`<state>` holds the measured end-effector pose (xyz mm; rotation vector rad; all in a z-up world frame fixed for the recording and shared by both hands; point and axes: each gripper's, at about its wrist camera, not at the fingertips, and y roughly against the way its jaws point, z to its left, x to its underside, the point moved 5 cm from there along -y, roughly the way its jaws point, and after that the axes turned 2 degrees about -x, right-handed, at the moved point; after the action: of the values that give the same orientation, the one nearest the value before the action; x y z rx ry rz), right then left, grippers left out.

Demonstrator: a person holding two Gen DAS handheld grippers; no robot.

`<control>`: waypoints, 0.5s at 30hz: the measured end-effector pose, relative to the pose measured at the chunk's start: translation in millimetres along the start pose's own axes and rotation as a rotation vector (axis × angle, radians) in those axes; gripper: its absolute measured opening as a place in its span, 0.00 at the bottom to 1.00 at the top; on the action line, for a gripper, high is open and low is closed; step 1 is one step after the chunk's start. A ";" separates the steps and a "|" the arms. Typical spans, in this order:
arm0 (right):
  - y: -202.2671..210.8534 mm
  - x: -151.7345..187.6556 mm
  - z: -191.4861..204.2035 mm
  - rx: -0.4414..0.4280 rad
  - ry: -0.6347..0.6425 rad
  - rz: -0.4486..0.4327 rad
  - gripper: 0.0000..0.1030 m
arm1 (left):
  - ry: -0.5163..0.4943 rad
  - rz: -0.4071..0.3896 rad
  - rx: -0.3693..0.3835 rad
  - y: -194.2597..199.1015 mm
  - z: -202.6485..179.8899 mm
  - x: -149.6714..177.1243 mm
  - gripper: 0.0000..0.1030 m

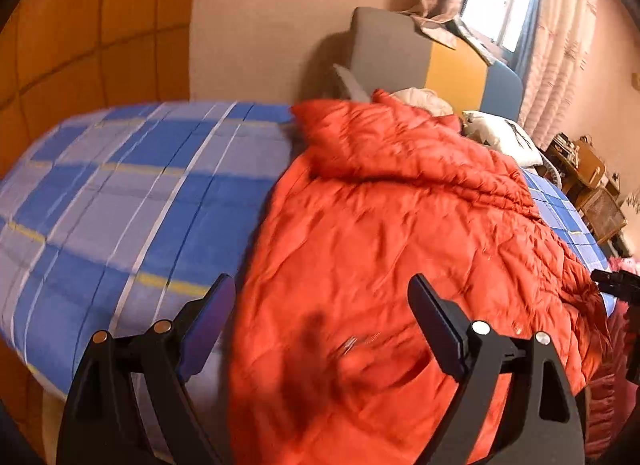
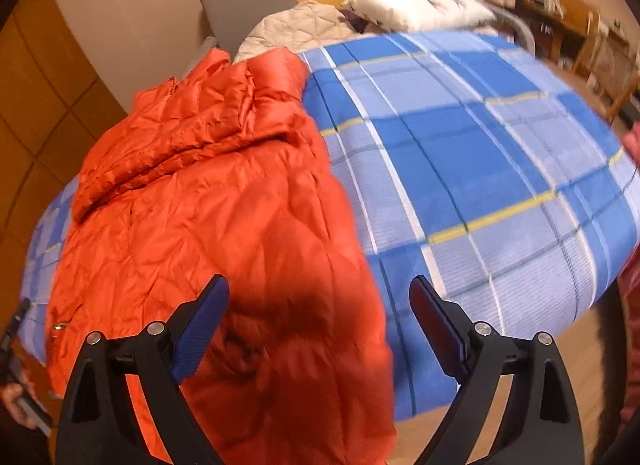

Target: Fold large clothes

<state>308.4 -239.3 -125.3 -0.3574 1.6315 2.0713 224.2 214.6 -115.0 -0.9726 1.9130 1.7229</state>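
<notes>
An orange quilted jacket (image 1: 400, 225) lies spread on a bed with a blue plaid cover (image 1: 120, 193), one sleeve folded across its upper part. My left gripper (image 1: 320, 285) hovers open over the jacket's near left edge, gripping nothing. In the right wrist view the same jacket (image 2: 208, 205) fills the left half, its hem hanging over the bed's near edge. My right gripper (image 2: 318, 285) stands open above the jacket's lower right edge, holding nothing. The right gripper (image 1: 616, 289) also shows at the left wrist view's right rim.
A white pillow (image 2: 420, 5) and a beige quilted garment (image 2: 296, 29) lie by the grey, yellow and blue headboard (image 1: 404, 53). A wooden wardrobe (image 1: 80, 25) stands left, wooden furniture (image 1: 588, 181) right. A red garment (image 1: 612, 393) hangs near the bed's corner. A hand (image 2: 16, 401) shows bottom left.
</notes>
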 end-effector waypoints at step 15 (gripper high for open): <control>-5.4 67.0 -8.4 -0.158 -0.059 0.101 0.72 | 0.182 0.203 0.190 -11.3 36.7 82.1 0.41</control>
<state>253.4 -232.8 -164.2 -0.2686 1.4840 2.2721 170.0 230.9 -185.9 -0.9173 2.3158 1.5654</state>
